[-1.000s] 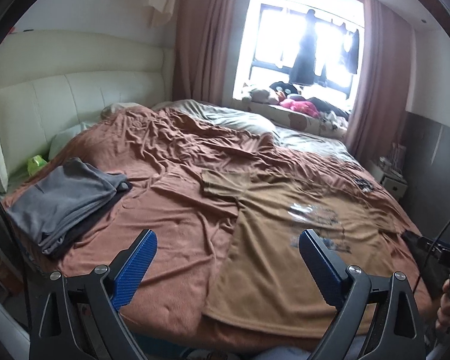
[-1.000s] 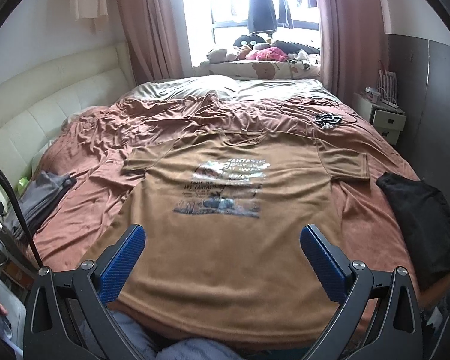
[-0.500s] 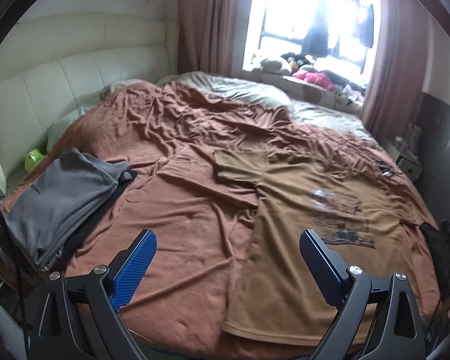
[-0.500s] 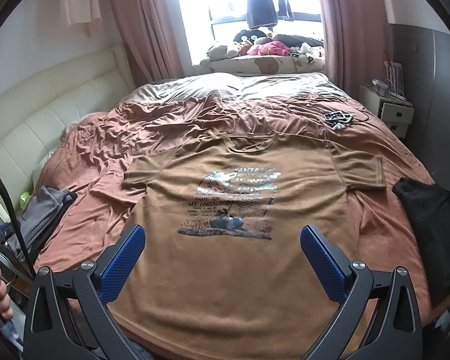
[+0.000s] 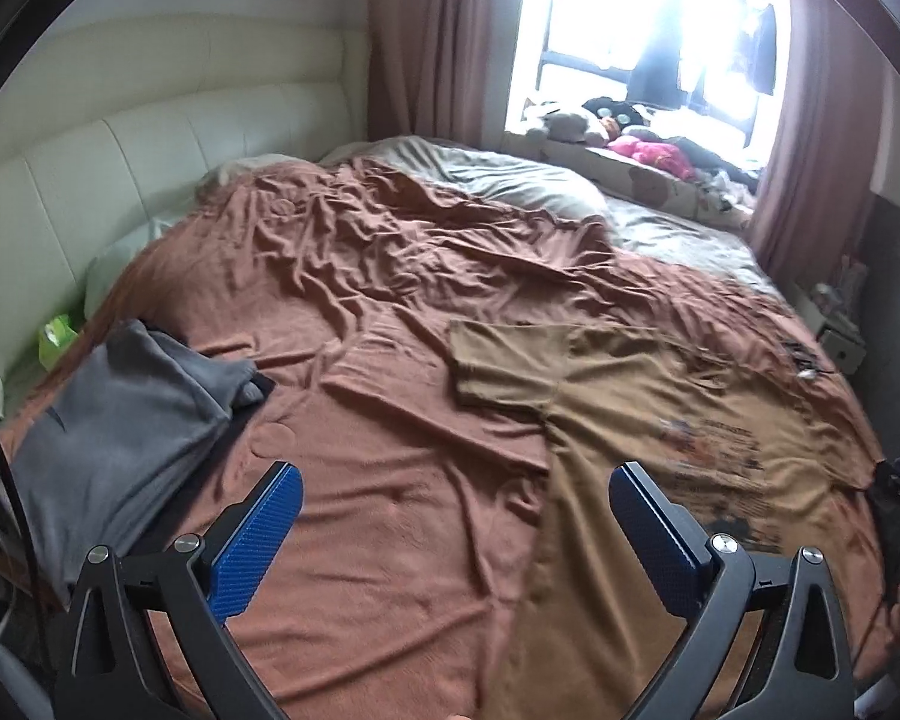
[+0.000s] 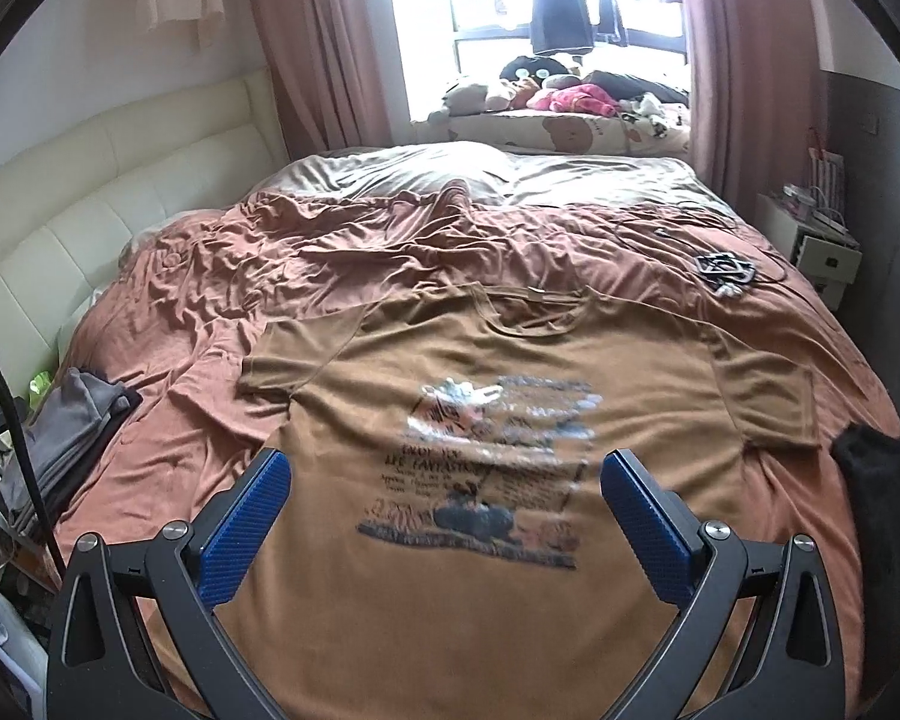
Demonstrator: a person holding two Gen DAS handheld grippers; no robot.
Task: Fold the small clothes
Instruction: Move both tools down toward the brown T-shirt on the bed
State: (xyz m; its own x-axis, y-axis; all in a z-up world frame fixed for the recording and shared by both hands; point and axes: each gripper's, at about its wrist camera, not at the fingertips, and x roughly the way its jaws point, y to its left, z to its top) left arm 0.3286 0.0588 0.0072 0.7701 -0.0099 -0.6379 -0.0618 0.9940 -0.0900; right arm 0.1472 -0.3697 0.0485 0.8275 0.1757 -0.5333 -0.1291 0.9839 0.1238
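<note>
Nearest the right wrist camera, the right gripper (image 6: 447, 486) hangs above the lower half of the T-shirt (image 6: 510, 540), its blue fingers (image 6: 243, 525) spread wide with nothing between them. The left gripper (image 5: 450, 507) is just as wide apart and also holds nothing; it sits over the rust-brown blanket (image 5: 360, 510), with the shirt's left edge running under its right finger.

The T-shirt lies flat and face up on the blanket, sleeves out to both sides, its print (blurred, text unreadable) in the middle of the chest and the collar pointing toward the window (image 6: 570, 0).

To the left of the shirt, well apart, is a pile of folded gray clothes (image 5: 108, 438) at the bed's edge. A black garment (image 6: 882, 480) lies just beside the right sleeve. Farther back, a tangle of cable (image 6: 726, 270) rests on the blanket, then a gray sheet (image 6: 480, 174), then stuffed toys (image 6: 546, 90) along the window ledge.
</note>
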